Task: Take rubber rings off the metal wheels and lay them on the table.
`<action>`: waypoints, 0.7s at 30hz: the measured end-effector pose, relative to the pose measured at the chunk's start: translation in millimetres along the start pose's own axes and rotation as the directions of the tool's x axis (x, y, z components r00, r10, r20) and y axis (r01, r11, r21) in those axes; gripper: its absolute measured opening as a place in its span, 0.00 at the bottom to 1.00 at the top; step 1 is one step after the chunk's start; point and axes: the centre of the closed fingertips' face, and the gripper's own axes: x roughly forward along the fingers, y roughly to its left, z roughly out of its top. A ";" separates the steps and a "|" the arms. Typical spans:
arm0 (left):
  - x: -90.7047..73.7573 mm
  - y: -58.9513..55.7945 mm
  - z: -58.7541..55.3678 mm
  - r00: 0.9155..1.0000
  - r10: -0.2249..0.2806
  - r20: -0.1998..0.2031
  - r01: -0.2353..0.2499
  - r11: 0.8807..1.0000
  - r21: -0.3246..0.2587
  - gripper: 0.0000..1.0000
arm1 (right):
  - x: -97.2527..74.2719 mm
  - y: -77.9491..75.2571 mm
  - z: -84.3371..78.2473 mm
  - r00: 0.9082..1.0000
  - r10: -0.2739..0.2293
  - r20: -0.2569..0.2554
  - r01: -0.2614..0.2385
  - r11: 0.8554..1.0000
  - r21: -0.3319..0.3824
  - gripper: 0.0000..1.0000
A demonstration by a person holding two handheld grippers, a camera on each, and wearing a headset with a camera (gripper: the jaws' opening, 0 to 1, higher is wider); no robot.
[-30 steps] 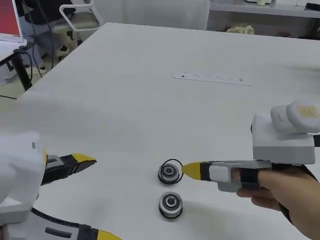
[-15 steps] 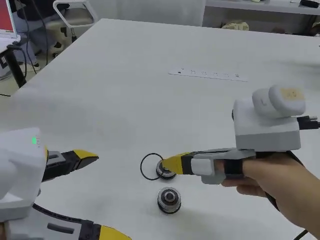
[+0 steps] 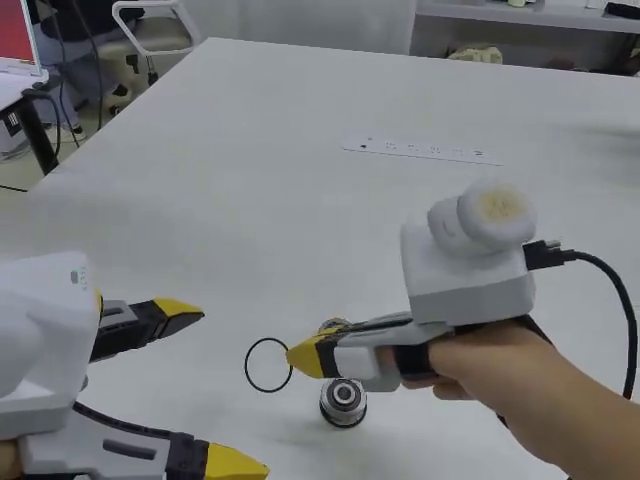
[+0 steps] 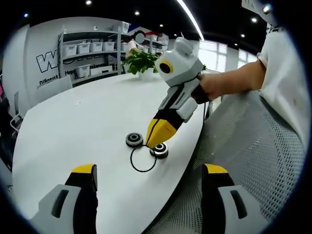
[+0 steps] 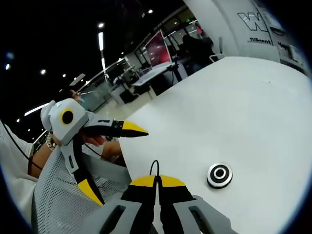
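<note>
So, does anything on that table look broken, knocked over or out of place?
Nothing stands out. The black rubber ring is off its wheel, pinched at one edge in the shut jaws of the right gripper. Beside it, the two metal wheels sit flat on the white table. I see no spill or damage.

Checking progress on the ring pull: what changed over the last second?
The right gripper, shut on the rubber ring, pulled it leftward off the far wheel and clear of it. The near wheel and the open left gripper stayed put.
</note>
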 end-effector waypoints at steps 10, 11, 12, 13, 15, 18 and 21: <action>0.3 -0.4 0.3 1.000 -0.001 0.000 0.001 1.000 0.004 0.84 | 8.8 -12.5 -20.5 0.998 -0.031 -0.050 0.031 1.000 0.006 0.00; 0.2 -0.2 0.5 1.000 -0.001 0.001 0.001 1.000 0.004 0.83 | 9.6 -15.1 -23.1 0.997 -0.043 -0.057 0.044 0.999 0.007 0.00; 0.1 -0.2 0.7 1.000 0.000 0.002 0.000 1.000 0.004 0.82 | 10.1 -16.8 -24.0 0.997 -0.054 -0.058 0.054 0.999 0.006 0.00; 0.0 -0.2 0.8 1.000 0.000 0.003 0.000 1.000 0.005 0.82 | 10.8 -18.3 -24.3 0.996 -0.062 -0.057 0.062 0.998 0.005 0.00; 0.0 -0.3 0.7 1.000 -0.001 0.001 0.001 1.000 0.007 0.80 | 11.7 -19.0 -24.1 0.996 -0.068 -0.054 0.068 0.998 0.002 0.00; 0.1 -0.2 0.0 1.000 0.000 -0.003 0.000 1.000 0.008 0.80 | 13.8 -20.5 -26.2 0.995 -0.084 -0.061 0.082 0.996 -0.028 0.00; 0.0 0.0 -0.1 1.000 0.001 -0.004 -0.001 1.000 0.009 0.80 | 15.2 -23.8 -30.1 0.991 -0.107 -0.079 0.101 0.992 -0.074 0.00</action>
